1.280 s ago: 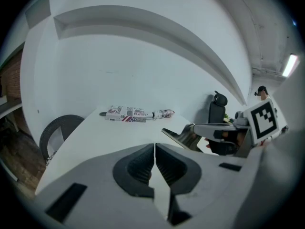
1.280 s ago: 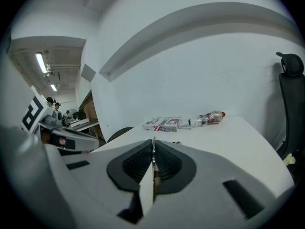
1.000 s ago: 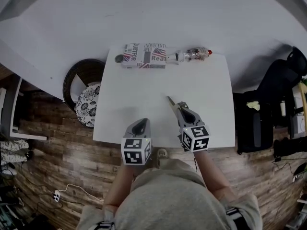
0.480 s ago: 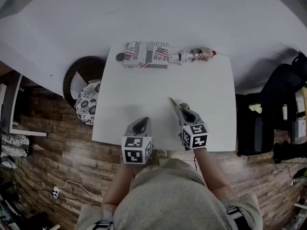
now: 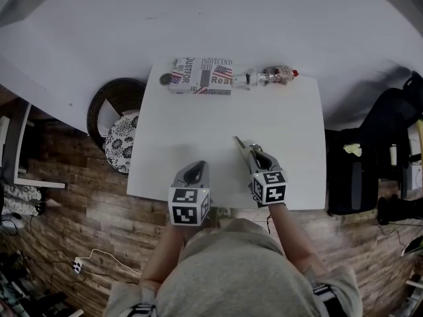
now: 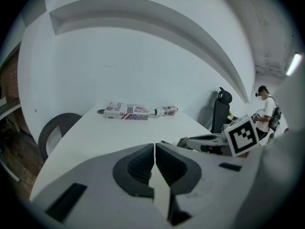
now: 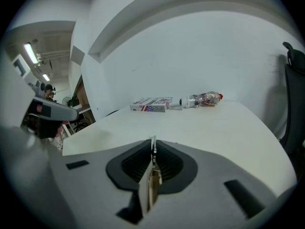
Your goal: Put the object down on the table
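1. Bottom of the head view: person (image 5: 218,279) in a grey top, cut off by the frame edge; both hands hidden behind the marker cubes (image 5: 189,205).
2. Lower middle, left side: left gripper (image 5: 195,171) over the near edge of the table (image 5: 198,124), jaws pressed together with nothing between them, as seen in its own view (image 6: 155,149).
3. Lower middle, right side: right gripper (image 5: 250,154) clamped on a strip (image 5: 238,143), thin and pale. Seen only edge-on between the closed jaws in the right gripper view (image 7: 149,187), so too slim to tell what it is.
4. Strip's free end poking past the jaw tips toward frame centre, over the table's near half. Touching the top or just off it: cannot tell.
5. Upper middle, along the far edge: printed box (image 5: 199,76), with a bottle (image 5: 268,76) lying just right of it and a small dark disc (image 5: 164,79) at its left end. All well apart from both grippers.
6. Left of the table: round basket (image 5: 98,114), partly hidden under the tabletop. Right edge: dark chair (image 5: 370,150), hard to make out.
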A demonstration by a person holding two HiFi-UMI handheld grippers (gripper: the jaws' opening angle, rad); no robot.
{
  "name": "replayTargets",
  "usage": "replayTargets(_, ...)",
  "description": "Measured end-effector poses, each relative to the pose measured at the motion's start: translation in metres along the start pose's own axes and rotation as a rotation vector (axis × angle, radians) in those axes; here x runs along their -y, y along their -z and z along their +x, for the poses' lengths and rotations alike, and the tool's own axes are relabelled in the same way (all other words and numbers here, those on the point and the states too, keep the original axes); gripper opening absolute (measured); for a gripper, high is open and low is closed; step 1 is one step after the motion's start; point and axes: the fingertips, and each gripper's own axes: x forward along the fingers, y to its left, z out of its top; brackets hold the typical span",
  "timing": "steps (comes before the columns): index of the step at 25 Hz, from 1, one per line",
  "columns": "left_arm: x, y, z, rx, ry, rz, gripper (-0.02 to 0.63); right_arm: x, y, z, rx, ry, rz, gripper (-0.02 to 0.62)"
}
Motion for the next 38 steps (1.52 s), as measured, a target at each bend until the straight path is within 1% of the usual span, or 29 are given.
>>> replayTargets(14, 0.004, 0.002, -0.008, 0.007, -0.002, 0.008, 0.011, 0.025, 0.01, 0.004, -0.035, 0.051, 0.008, 0.071)
replayTargets(19, 0.003, 0.004, -0.012, 0.009, -0.004, 0.004, 0.011, 0.036, 0.017, 0.005, -0.065, 0.087, 0.03, 0.084)
replayTargets(25, 0.005, 0.008, -0.021, 0.01, -0.003, 0.006, 0.011, 0.038, 0.018, 0.004, -0.076, 0.111, 0.014, 0.087)
replayTargets(28, 0.004, 0.008, -0.028, 0.015, -0.004, 0.009, 0.011, 0.041, 0.014, -0.001, -0.06, 0.143, 0.013, 0.091)
replayTargets(32, 0.002, 0.01, -0.04, 0.021, -0.004, 0.011, 0.011, 0.04, 0.007, -0.017, -0.013, 0.169, 0.042, 0.094)
replayTargets(35, 0.002, 0.013, -0.05, 0.027, 0.001, 0.011, 0.011, 0.029, 0.002, -0.034, 0.019, 0.173, 0.036, 0.094)
replayTargets(38, 0.004, 0.019, -0.062, 0.033, 0.009, 0.012, 0.011, 0.01, -0.002, -0.053, 0.056, 0.157, 0.037, 0.091)
